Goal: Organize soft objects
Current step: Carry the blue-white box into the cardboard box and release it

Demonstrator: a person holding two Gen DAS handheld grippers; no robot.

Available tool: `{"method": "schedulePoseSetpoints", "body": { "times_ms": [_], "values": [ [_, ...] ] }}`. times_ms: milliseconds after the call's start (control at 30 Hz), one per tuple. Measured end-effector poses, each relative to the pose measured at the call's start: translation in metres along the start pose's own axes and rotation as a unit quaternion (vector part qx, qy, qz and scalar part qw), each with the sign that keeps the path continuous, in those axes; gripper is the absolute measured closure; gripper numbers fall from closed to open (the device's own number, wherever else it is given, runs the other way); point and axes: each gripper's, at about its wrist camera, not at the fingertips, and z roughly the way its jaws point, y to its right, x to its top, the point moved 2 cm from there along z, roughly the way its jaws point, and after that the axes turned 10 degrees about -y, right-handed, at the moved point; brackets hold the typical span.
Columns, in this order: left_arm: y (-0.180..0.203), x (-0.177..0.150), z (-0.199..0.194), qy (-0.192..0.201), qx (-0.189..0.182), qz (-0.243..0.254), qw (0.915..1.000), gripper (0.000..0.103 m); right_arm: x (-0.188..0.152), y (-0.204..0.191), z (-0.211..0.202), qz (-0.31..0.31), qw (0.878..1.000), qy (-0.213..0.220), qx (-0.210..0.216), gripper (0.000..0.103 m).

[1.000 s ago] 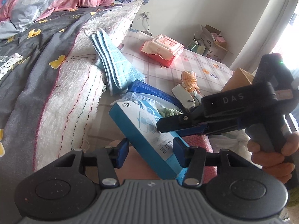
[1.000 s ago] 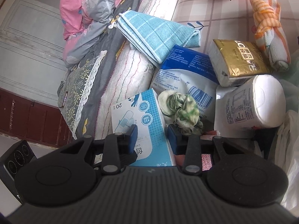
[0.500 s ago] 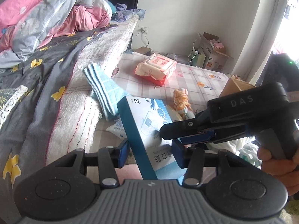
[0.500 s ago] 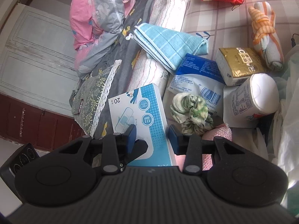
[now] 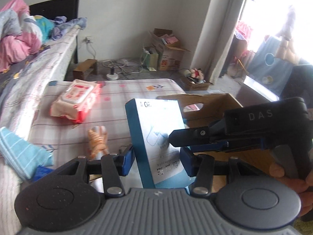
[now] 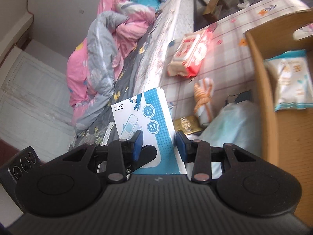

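Note:
A blue-and-white box marked "20" point(image 5: 156, 129) point(image 6: 148, 121) hangs in the air above the checked sheet, held by both grippers at once. My left gripper point(image 5: 156, 161) is shut on its lower end, blue pads on either side. My right gripper point(image 6: 159, 145) is also shut on it; in the left wrist view it comes in from the right with one black finger point(image 5: 187, 137) against the box's printed face. A hand grips the right tool's handle. An open cardboard box point(image 5: 211, 105) point(image 6: 270, 107) stands just behind and to the right.
A white-and-teal packet point(image 6: 289, 82) lies inside the cardboard box. On the sheet lie a red wet-wipes pack point(image 5: 76, 99), an orange-striped knotted cloth point(image 5: 97, 139), a blue towel point(image 5: 21, 152), a gold packet point(image 6: 187, 125) and a pale plastic bag point(image 6: 234, 121). Pink bedding point(image 6: 109, 39) is piled at the left.
Both grippers have lifted the blue-and-white box off the pile and carried it up and toward the cardboard box. The roll, scrunchie and blue pouch have dropped out of view.

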Motion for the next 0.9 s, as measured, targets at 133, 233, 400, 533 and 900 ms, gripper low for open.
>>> {"method": "schedulePoseSetpoints", "body": {
  "times_ms": [133,233,400,533,900],
  "values": [
    [0.049,0.031,0.053,-0.037,-0.033,0.03,0.9983,0.052,0.015,0.058,-0.045,0.049,0.998,0.03,-0.023,0.067],
    [0.08,0.048,0.093,-0.068,-0.043,0.047,0.9956,0.051,0.027,0.103,-0.066,0.085,0.995,0.039,-0.044,0.067],
    [0.112,0.071,0.151,-0.109,-0.04,0.059,0.9915,0.05,0.049,0.166,-0.08,0.126,0.989,0.036,-0.074,0.066],
    [0.122,0.087,0.194,-0.136,-0.038,0.047,0.9889,0.049,0.072,0.198,-0.079,0.136,0.985,0.03,-0.098,0.066],
    [0.112,0.099,0.248,-0.176,0.012,0.026,0.984,0.044,0.116,0.26,-0.036,0.145,0.978,0.007,-0.152,0.067]
  ]
}}
